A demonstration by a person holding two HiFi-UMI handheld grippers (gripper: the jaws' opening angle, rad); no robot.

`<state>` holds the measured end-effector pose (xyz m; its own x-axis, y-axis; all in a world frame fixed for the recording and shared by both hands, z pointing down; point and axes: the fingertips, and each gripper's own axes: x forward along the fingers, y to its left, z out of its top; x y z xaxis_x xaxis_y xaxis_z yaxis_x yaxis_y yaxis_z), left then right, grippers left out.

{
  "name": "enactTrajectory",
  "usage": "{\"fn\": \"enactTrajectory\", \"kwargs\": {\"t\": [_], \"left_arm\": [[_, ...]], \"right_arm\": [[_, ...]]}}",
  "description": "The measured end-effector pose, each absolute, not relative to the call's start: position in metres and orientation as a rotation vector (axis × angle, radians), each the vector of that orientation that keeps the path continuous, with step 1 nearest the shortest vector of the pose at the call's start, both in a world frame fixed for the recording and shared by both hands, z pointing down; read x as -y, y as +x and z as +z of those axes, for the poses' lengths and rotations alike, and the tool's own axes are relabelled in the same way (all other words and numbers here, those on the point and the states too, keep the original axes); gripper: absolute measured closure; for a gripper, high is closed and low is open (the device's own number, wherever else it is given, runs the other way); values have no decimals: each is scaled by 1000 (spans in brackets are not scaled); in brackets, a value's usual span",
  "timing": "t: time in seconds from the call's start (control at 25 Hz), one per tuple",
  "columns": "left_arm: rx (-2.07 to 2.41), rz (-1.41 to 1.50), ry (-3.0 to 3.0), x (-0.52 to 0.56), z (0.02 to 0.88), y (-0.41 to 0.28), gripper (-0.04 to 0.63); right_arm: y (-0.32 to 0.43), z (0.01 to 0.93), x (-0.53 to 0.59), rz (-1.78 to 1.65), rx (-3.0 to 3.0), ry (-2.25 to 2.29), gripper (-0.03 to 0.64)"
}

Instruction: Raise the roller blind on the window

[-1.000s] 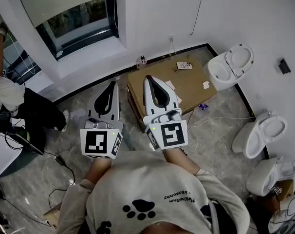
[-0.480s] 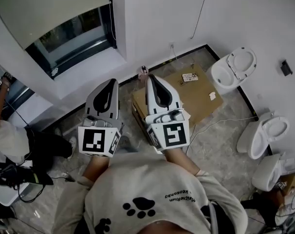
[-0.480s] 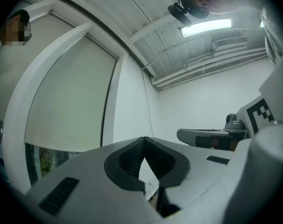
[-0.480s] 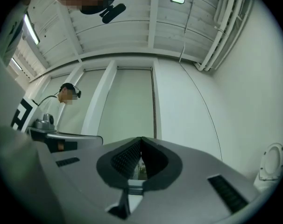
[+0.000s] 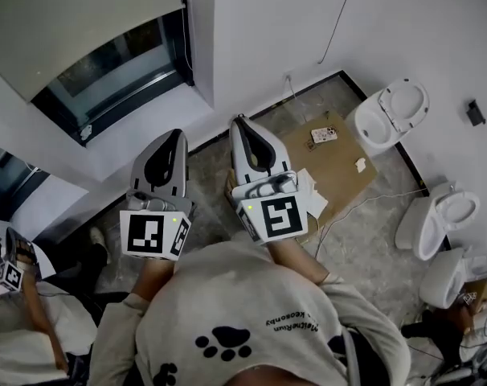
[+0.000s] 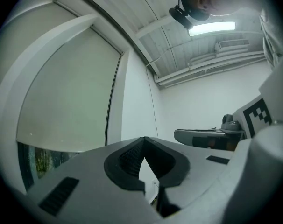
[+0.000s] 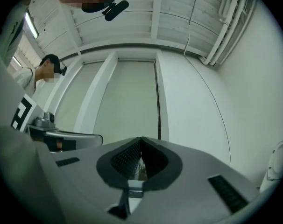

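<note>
We judge task barely begun: roller blind [image 5: 75, 10], upper left of head view, hangs low over window [image 5: 119, 63], only dark strip of glass bare beneath. Whole raising left to do. Left claw [image 5: 177, 133] closed, empty; right claw [image 5: 239, 121] closed, empty; both at frame centre, aimed toward window wall, touching nothing. We count: one blind, two claws, three toilets [image 5: 392, 111] along right edge, one cardboard box [image 5: 340, 167] on floor.

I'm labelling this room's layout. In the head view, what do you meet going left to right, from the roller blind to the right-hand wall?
Roller blind → left gripper → right gripper → cardboard sheet on the floor → topmost white toilet → small black box on the wall.
</note>
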<state>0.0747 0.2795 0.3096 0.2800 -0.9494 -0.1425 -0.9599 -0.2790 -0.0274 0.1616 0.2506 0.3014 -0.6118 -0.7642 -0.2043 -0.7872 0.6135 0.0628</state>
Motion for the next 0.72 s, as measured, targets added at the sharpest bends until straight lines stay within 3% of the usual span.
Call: {"fn": "enactTrajectory", "kwargs": {"t": [0.72], "left_arm": [[-1753,170,-2484,-175,323,41,588]], "right_arm": [[116,305,-138,258,-2694,-1265,607]]}}
